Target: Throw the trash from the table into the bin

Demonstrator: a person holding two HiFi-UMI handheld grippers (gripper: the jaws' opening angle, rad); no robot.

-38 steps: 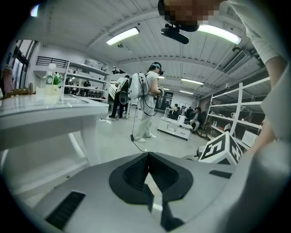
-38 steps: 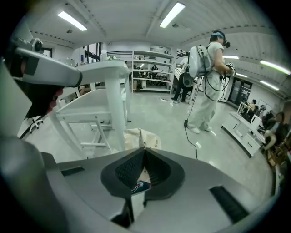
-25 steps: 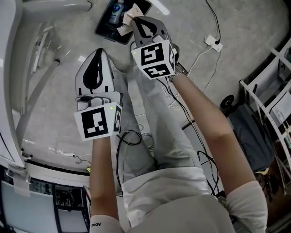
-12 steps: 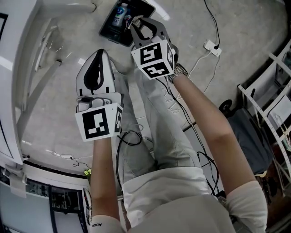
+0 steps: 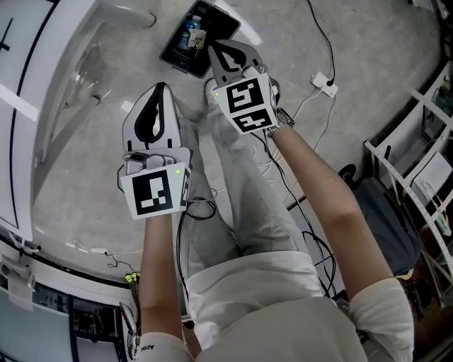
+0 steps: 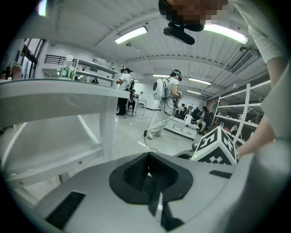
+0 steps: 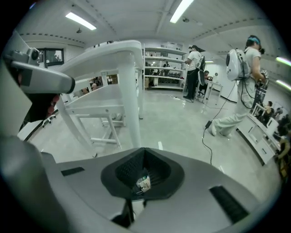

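The right tool (image 5: 210,45), over the black rectangular bin (image 5: 221,20), has just closed on nothing; the left tool (image 5: 161,88), short of it, is also together.

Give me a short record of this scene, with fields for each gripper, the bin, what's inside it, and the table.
left gripper: jaws together, nothing between them, above the floor beside the person's leg
right gripper: jaws together, tips over the bin in the head view
bin: black, on the floor ahead of the person
bin contents: a bottle and crumpled paper
table: white, at the left, apart from both grippers
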